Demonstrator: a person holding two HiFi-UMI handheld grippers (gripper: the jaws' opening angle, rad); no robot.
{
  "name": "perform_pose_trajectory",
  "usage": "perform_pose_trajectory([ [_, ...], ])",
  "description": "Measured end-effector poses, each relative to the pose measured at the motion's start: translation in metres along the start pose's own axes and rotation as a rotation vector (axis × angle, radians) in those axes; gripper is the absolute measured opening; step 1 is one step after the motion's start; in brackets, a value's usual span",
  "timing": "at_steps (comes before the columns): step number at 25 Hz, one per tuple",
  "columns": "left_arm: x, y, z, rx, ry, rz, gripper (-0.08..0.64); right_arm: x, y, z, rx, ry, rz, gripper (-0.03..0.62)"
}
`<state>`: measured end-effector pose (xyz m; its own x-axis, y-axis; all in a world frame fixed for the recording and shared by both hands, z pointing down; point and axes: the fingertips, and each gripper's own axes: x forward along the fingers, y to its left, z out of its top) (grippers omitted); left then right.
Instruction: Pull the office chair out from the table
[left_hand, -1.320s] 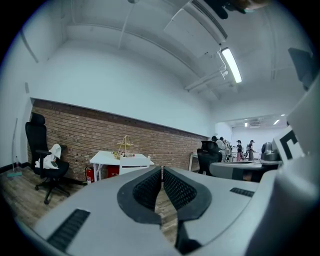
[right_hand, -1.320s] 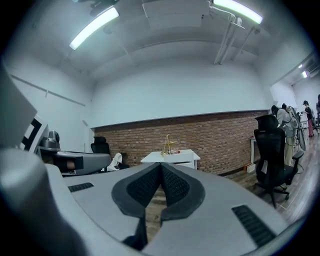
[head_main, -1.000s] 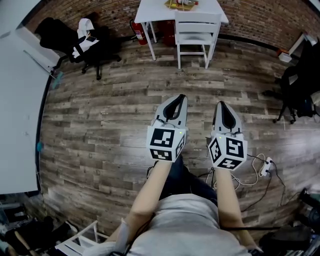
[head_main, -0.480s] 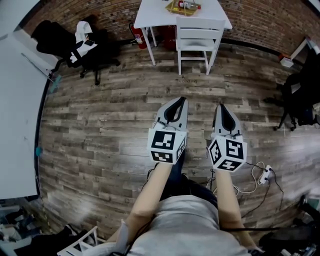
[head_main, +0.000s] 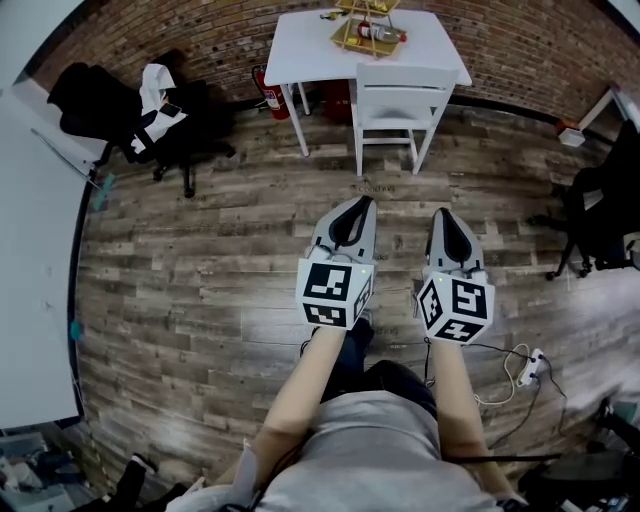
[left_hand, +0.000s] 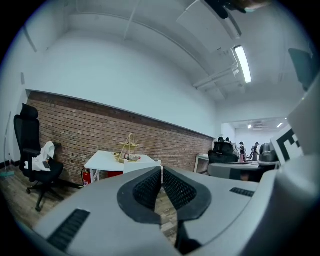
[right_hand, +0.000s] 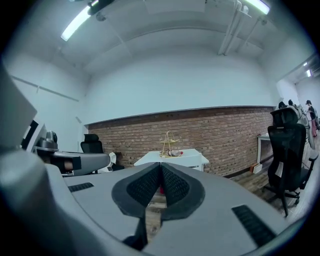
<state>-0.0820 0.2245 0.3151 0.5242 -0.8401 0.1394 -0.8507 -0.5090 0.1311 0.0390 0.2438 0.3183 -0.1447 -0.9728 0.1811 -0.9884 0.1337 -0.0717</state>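
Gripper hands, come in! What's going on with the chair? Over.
Left gripper and right gripper both shut, empty, held out level. White chair tucked at the white table ahead, not yet touched. Only bare wooden floor between.

Weathered matt wood-plank floor (head_main: 200, 250), rough red brick wall (head_main: 530, 45), smooth white-painted table (head_main: 310, 45), matching white chair (head_main: 402, 82)
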Motion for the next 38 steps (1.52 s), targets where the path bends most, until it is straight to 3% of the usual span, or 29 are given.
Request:
perform_pose_trajectory([
  [10,0.053,0.045,0.011,-0.015,0.009,-0.032,0.023,0.066,0.007,0.01,-0.012,0.019,-0.023,0.015],
  [20,0.097,0.067,0.008,-0.031,0.026,-0.001,0.023,0.115,-0.008,0.01,-0.015,0.04,-0.005,0.016],
  [38,0.274,0.1,0.042,-0.016,0.036,0.079,0.023,0.286,-0.097,0.056,-0.019,0.031,0.078,0.015],
])
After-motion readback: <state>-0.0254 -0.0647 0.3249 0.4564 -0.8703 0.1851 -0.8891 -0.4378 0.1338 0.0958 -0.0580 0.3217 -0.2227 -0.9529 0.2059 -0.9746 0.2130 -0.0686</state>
